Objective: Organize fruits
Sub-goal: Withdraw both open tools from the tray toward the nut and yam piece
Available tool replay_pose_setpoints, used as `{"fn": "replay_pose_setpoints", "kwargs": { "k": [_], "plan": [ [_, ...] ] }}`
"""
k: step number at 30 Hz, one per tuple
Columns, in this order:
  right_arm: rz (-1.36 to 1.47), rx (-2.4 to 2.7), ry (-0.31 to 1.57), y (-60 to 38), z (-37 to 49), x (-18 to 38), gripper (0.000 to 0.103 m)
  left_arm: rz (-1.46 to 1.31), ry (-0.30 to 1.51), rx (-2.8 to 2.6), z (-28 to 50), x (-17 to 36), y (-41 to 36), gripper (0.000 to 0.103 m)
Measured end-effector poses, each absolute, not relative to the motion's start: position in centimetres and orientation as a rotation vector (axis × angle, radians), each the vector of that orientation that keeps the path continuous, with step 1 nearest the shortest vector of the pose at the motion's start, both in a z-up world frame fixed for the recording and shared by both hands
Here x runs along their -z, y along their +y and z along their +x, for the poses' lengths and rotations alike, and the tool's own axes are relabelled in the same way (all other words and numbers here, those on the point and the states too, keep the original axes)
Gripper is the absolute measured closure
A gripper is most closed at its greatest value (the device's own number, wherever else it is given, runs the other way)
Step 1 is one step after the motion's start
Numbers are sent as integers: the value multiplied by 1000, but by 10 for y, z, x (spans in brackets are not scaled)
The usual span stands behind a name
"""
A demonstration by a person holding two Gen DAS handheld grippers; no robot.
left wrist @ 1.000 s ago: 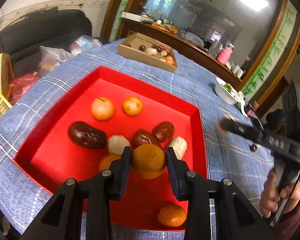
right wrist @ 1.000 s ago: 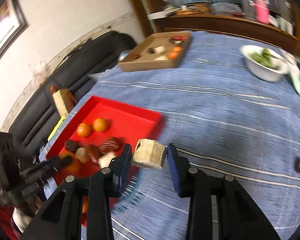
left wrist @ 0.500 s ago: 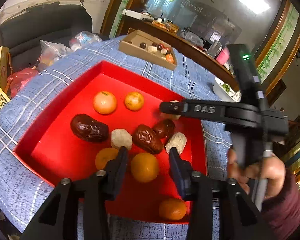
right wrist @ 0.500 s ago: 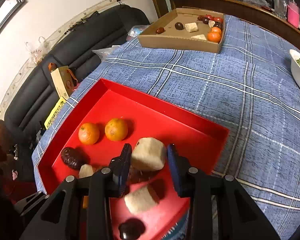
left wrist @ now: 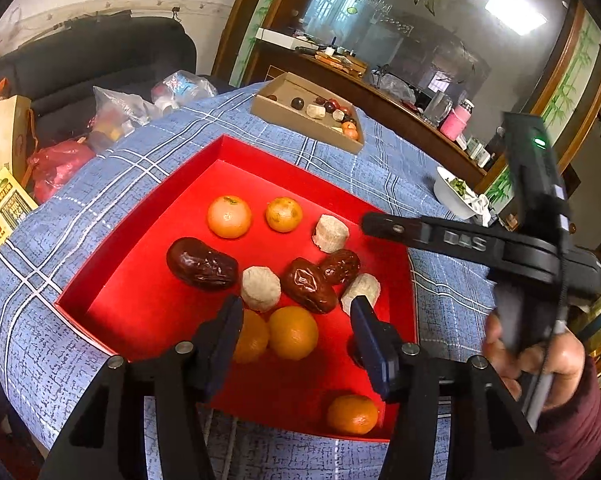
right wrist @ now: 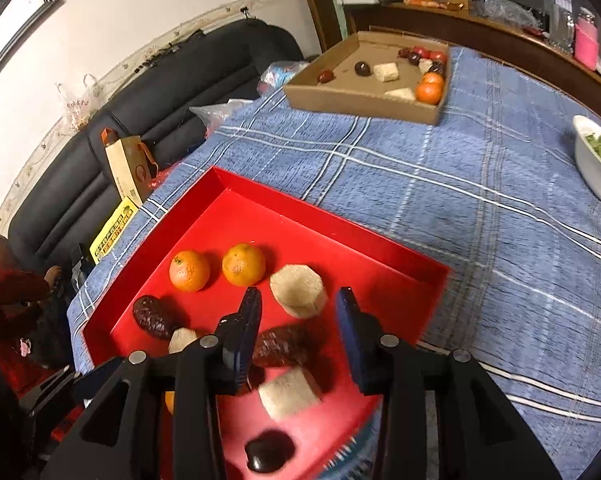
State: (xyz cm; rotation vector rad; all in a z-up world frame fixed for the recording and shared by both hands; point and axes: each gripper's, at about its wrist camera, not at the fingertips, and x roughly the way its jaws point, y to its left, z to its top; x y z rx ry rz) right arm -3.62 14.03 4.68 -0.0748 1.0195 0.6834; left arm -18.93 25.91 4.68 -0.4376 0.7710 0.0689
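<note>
Beige chunk on red tray, just beyond spread, opening right gripper.

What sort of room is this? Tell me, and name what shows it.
Probably a home living or dining room: a black sofa against the wall, a table under a blue checked cloth, and a wooden sideboard crowded with household clutter.

My left finger hides part of one orange; the white bowl is cut off at the frame's edge.
</note>
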Motion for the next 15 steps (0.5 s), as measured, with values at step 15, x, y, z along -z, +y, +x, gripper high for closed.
{"fn": "replay_pose_setpoints", "kwargs": {
  "k": [15],
  "plan": [
    [-42,-649,949,63,-83,-54,56,-155,764,-178,-187,-60,205,44]
  ]
}}
